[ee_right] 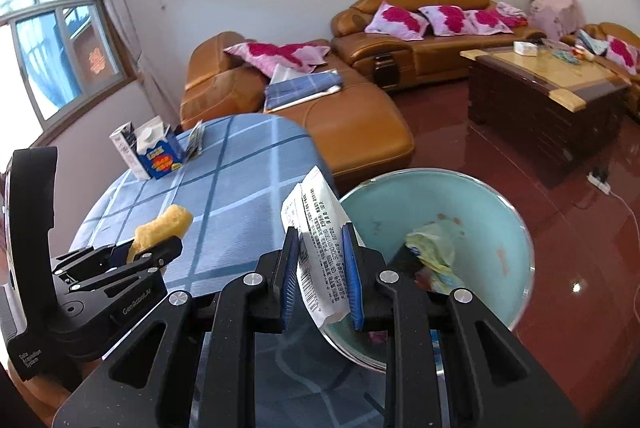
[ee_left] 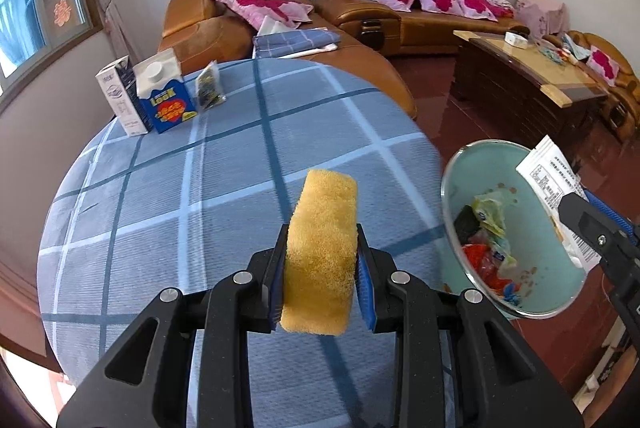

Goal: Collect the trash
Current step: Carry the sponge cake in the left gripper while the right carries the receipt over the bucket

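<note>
Left gripper: clamped on a yellow sponge, up over the blue checked tablecloth.
Right gripper: pinching a white printed packet, right at the rim of the bin.
Bin: pale green, beside the table, crumpled wrappers inside.
Far edge of the table: two cartons and a small packet, upright.

White walls, tan leather sofa, red floor, daylit window
</note>
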`<state>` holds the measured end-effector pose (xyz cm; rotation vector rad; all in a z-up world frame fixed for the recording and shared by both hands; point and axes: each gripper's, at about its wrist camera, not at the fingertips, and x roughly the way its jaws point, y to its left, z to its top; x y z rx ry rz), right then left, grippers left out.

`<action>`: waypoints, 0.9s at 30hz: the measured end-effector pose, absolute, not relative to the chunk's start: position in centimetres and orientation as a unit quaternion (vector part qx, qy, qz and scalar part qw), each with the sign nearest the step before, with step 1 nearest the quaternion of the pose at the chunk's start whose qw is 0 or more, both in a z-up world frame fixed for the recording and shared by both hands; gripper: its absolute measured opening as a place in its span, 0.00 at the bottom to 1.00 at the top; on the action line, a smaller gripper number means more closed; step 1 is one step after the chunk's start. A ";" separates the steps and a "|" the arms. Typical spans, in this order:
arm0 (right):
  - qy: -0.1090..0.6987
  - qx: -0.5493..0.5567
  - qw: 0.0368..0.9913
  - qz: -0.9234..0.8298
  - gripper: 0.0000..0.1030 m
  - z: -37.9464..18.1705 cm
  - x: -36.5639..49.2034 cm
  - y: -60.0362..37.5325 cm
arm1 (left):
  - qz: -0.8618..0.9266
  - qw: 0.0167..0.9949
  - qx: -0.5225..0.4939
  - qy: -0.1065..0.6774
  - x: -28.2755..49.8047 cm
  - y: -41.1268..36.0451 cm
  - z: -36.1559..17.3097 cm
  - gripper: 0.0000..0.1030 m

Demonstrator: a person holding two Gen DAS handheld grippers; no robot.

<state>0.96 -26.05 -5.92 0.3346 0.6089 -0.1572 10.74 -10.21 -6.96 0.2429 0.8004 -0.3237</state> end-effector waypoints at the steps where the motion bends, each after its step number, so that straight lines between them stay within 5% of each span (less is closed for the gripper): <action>1: 0.296 0.165 0.937 -0.080 0.22 -5.9 0.7 -26.3 | -0.157 0.901 0.119 0.386 10.6 -10.5 -6.9 0.28; 27: 0.279 0.203 0.919 -0.190 0.22 -7.7 -2.3 -34.1 | -0.230 0.881 0.158 0.383 8.3 -22.3 -7.6 0.28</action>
